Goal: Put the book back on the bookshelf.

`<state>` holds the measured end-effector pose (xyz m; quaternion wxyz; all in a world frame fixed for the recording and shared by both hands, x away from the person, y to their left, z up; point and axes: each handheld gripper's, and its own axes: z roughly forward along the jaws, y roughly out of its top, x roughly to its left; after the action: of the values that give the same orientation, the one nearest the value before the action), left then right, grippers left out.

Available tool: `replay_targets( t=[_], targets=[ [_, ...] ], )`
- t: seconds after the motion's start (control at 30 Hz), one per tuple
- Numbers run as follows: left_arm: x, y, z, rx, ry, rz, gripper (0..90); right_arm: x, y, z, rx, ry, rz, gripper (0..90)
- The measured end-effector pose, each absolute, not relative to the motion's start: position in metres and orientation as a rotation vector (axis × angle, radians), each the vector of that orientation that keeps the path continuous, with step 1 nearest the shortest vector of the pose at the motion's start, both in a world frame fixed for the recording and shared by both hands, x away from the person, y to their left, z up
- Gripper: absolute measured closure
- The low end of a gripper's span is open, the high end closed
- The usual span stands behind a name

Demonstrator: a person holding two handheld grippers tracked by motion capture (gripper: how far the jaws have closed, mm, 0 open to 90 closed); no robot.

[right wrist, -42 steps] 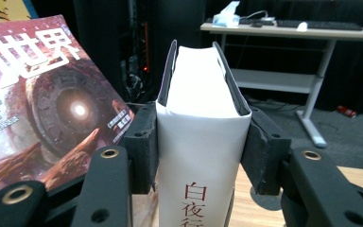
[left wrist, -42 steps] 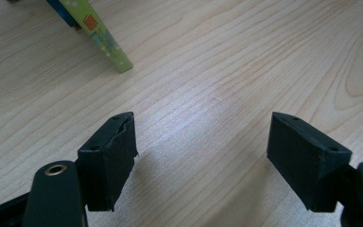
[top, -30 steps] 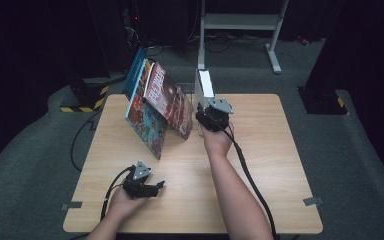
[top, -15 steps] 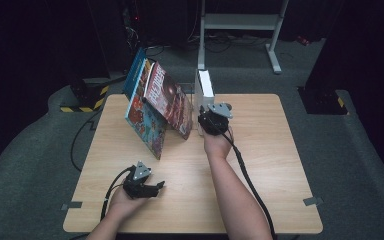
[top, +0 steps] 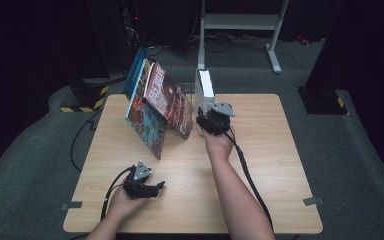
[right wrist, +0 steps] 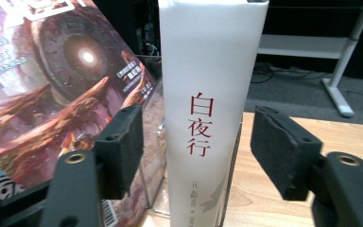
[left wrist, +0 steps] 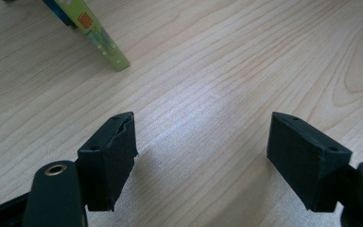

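Left forearm enters at the near edge, left of centre. The left hand [top: 122, 200] rests low on the table [top: 260, 165], wrist flat, holding the left gripper [top: 152, 187] with its jaws pointing right along the tabletop. In the left gripper view the jaws stand wide apart with bare wood grain between them; released, holding nothing. A green book corner [left wrist: 116, 61] touches the table well beyond the jaws.

Far left of the table: leaning books [top: 160, 107], colourful covers tilted back to the left, resting one on another. Their lower edges sit on the wood.

Right forearm reaches from the near edge up the middle, stretched almost straight toward the far side. The right hand [top: 219, 145] grips the right gripper [top: 200, 120], which points at the far edge, level with the table.

The white book [top: 205, 87] stands upright at the far edge, centre, just right of the leaning books, spine facing the person. In the right gripper view the spine [right wrist: 210, 109], with red characters down it, rises between the two jaws. A gap shows on each side; the pads do not press on it. The jaws have just been opening, with the book between them. Released, straddling the spine.

A clear stand [right wrist: 153, 189] sits at the book's foot, left side.
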<state>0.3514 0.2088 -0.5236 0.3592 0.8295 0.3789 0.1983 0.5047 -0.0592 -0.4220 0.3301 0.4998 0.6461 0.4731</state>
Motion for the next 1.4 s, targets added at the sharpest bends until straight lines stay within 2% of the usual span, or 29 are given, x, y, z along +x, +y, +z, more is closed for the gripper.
replay_targets(
  t=[0.13, 0.37, 0.67, 0.97, 1.23, 1.4],
  targets=[
    [0.351, 0.208, -0.524, 2.135, 0.982, 0.503, 24.9, 0.497, -0.063, -0.417, 1.287, 1.712, 1.243, 29.6],
    [0.352, 0.207, -0.525, 2.150, 0.999, 0.487, 24.9, 0.477, -0.069, -0.415, 1.255, 1.723, 1.279, 29.3],
    [0.352, 0.206, -0.525, 2.144, 1.006, 0.496, 24.4, 0.439, -0.095, -0.436, 1.251, 1.805, 1.254, 24.6],
    [0.352, 0.206, -0.525, 2.146, 1.003, 0.503, 24.2, 0.400, -0.143, -0.462, 1.249, 1.856, 1.232, 20.0],
    [0.353, 0.206, -0.525, 2.139, 1.019, 0.504, 22.9, 0.367, -0.205, -0.500, 1.320, 1.947, 1.035, 18.2],
    [0.354, 0.207, -0.526, 2.134, 1.038, 0.495, 22.1, 0.356, -0.228, -0.519, 1.359, 2.014, 0.914, 17.1]
  ],
)
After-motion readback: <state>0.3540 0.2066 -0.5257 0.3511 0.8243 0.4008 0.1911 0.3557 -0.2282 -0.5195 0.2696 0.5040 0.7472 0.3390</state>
